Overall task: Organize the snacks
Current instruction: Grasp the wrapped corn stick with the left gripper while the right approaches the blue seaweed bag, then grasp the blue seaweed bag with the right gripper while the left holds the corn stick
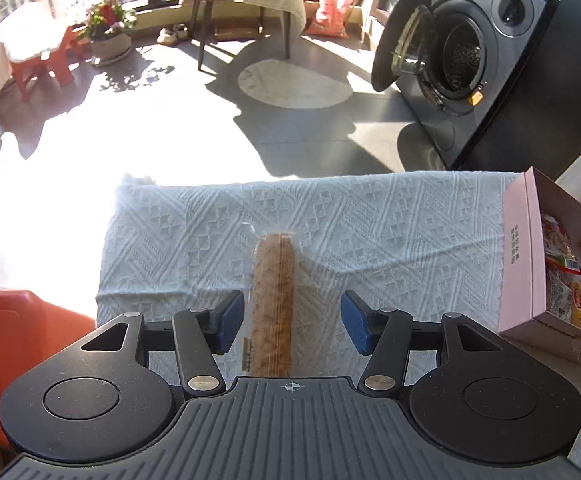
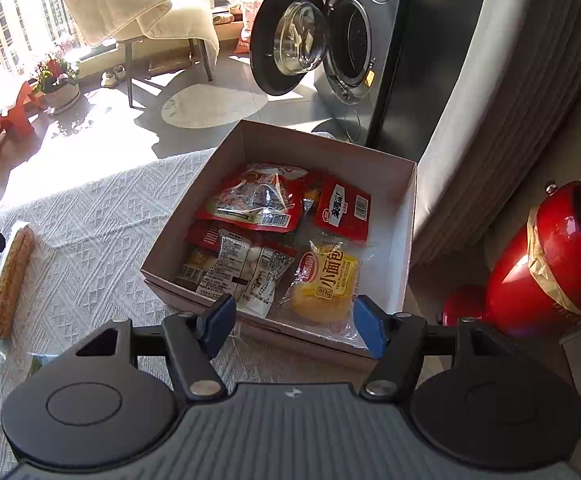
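A long brown snack bar in clear wrap (image 1: 273,300) lies on the white patterned cloth (image 1: 390,224), its near end between the fingers of my open left gripper (image 1: 292,322), apart from both pads. It also shows at the left in the right wrist view (image 2: 10,280). A pink cardboard box (image 1: 520,256) at the right holds several snack packs. In the right wrist view the box (image 2: 404,248) holds red packs (image 2: 250,200) and a yellow bread pack (image 2: 324,284). My right gripper (image 2: 294,322) is open and empty, just above the box's near wall.
The cloth-covered table ends at its far edge, with sunlit floor beyond. A washing machine (image 2: 354,40) with its door open stands at the back right. A red vessel (image 2: 550,256) lies right of the box. An orange object (image 1: 18,344) sits left of the table.
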`<action>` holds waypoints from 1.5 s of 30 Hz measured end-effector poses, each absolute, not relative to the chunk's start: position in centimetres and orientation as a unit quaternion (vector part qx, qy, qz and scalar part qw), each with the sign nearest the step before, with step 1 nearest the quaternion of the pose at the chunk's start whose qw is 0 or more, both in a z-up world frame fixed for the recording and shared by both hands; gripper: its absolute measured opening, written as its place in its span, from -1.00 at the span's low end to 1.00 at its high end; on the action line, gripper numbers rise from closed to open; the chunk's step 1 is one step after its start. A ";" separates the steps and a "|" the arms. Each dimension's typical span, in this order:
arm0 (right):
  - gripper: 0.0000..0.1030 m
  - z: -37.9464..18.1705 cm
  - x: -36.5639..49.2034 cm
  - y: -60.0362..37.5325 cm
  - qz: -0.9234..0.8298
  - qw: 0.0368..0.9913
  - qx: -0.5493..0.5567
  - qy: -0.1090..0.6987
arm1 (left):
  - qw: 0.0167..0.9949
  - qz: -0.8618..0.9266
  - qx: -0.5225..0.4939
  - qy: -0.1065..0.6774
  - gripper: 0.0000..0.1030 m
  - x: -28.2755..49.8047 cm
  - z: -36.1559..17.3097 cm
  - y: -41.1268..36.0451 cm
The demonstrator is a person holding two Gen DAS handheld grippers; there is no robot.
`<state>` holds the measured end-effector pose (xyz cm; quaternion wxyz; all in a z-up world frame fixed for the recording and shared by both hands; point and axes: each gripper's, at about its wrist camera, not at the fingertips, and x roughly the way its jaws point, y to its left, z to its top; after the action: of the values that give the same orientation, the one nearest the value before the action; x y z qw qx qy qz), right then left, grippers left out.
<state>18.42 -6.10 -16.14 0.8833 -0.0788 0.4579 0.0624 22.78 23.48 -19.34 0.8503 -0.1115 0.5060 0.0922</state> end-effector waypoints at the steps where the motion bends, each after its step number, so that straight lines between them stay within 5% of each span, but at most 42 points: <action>1: 0.40 -16.2 17.8 -5.2 0.066 0.885 -0.093 0.450 | 0.841 0.093 -0.112 0.521 0.14 22.9 -20.2 24.0; 6: 0.46 -17.8 16.1 -1.5 0.106 0.864 -0.095 0.482 | 0.828 0.091 -0.095 0.546 0.08 23.6 -22.7 24.9; 9: 0.45 -18.5 15.0 0.7 0.150 0.838 -0.061 0.520 | 0.829 0.075 -0.086 0.548 -0.26 24.6 -23.7 24.5; 18: 0.45 -21.4 11.1 8.7 0.243 0.775 -0.147 0.564 | 0.799 -0.049 -0.083 0.594 -0.31 20.5 -24.6 20.8; 26: 0.49 -22.6 12.5 4.4 0.131 0.795 -0.213 0.553 | 0.758 -0.095 -0.136 0.631 -0.32 16.0 -25.0 18.3; 31: 0.49 -21.7 14.7 1.2 0.099 0.795 -0.127 0.585 | 0.765 -0.088 -0.162 0.617 -0.36 14.8 -23.7 18.3; 34: 0.49 -22.1 15.2 0.4 0.089 0.774 -0.048 0.626 | 0.786 -0.080 -0.152 0.594 -0.61 15.6 -22.2 18.9; 45: 0.49 -22.1 15.0 -1.7 0.053 0.770 0.047 0.634 | 0.791 -0.124 -0.107 0.589 -0.53 19.8 -22.6 14.7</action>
<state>14.96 -1.74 -22.15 0.7705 0.0469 0.6335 0.0529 19.78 14.71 -22.58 0.7913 -0.1069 0.5891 -0.1237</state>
